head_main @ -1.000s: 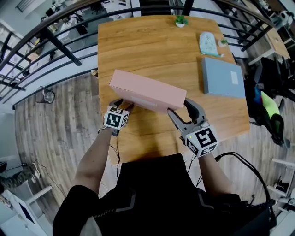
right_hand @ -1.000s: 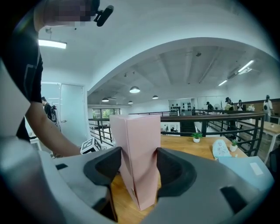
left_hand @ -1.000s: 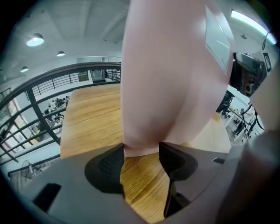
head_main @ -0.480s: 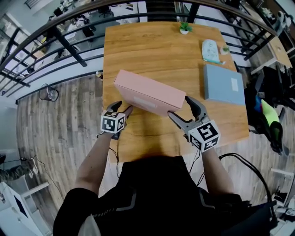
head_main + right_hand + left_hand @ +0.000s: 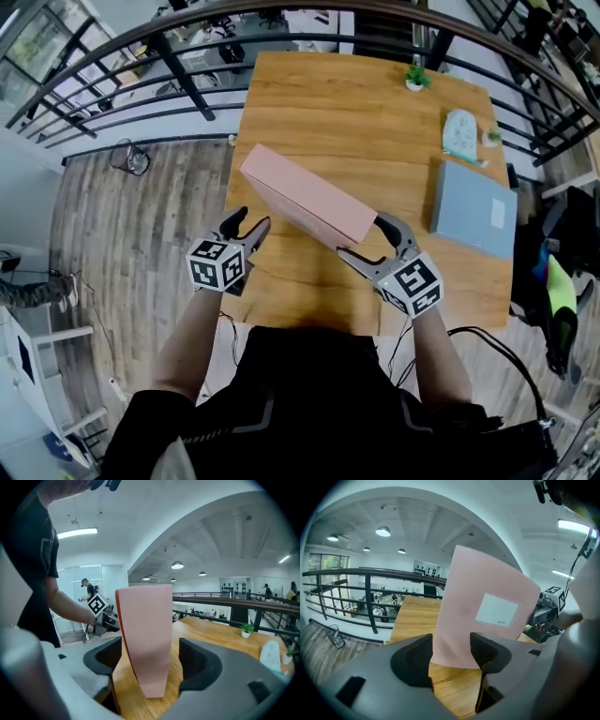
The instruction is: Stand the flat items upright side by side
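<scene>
A flat pink box (image 5: 309, 199) stands on its long edge on the wooden table (image 5: 328, 103), running diagonally from far left to near right. My left gripper (image 5: 247, 223) hovers open just off the box's left end, touching nothing. In the left gripper view the box's broad face with a white label (image 5: 487, 606) rises beyond the parted jaws of the left gripper (image 5: 451, 641). My right gripper (image 5: 367, 239) straddles the box's right end. Its jaws have just been opening. In the right gripper view, the box (image 5: 145, 634) stands between this gripper's (image 5: 147, 651) pads with a gap on each side.
A flat grey box (image 5: 473, 208) lies on the table's right side. Beyond it rest a pale oval item (image 5: 459, 131) and a small potted plant (image 5: 413, 80). A black railing (image 5: 187, 75) runs behind and left of the table, above wooden flooring.
The left gripper has come off the box's left end and lifted. The right gripper's jaws have spread wider around the right end. The box stays standing on the table.
</scene>
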Demonstrator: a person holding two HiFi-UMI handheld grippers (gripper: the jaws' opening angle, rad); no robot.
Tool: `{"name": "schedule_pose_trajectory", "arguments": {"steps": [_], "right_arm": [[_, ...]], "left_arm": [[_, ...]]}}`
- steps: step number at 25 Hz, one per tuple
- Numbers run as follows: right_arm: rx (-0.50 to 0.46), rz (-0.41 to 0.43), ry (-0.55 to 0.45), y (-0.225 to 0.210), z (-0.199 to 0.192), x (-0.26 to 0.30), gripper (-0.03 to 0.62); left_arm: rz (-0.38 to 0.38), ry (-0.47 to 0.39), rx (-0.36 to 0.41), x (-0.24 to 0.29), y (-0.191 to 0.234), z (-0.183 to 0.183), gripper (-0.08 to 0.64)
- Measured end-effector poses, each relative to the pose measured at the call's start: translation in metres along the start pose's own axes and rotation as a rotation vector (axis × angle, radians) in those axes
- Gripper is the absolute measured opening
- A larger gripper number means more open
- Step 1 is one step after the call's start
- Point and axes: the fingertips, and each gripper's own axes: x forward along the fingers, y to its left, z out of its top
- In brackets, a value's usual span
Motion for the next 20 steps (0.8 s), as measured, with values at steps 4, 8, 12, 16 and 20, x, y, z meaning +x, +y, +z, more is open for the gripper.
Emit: {"name": "schedule_pose_trajectory", "arguments": {"steps": [4, 8, 12, 16, 20], "right_arm": [[-0.019, 0.067, -0.008, 0.001, 0.004, 0.009, 0.371], [-0.075, 0.054, 0.049, 0.006, -0.009, 0.018, 0.352], [-0.052, -0.016, 0.056, 0.005, -0.011, 0.022, 0.310], [-0.029, -0.067, 0.055, 0.013, -0.003, 0.032, 0.307], [0.010, -0.124, 0.068, 0.022, 0.001, 0.047, 0.304]], "left_arm": [[0.037, -0.055, 0.013, -0.024, -0.010, 0.024, 0.268], [0.041, -0.119, -0.006, -0.047, -0.012, 0.039, 0.268], [0.018, -0.141, 0.044, -0.061, -0.012, 0.043, 0.268], [-0.003, -0.145, 0.069, -0.080, -0.004, 0.044, 0.268], [0.013, -0.146, 0.050, -0.096, 0.011, 0.036, 0.268]]}}
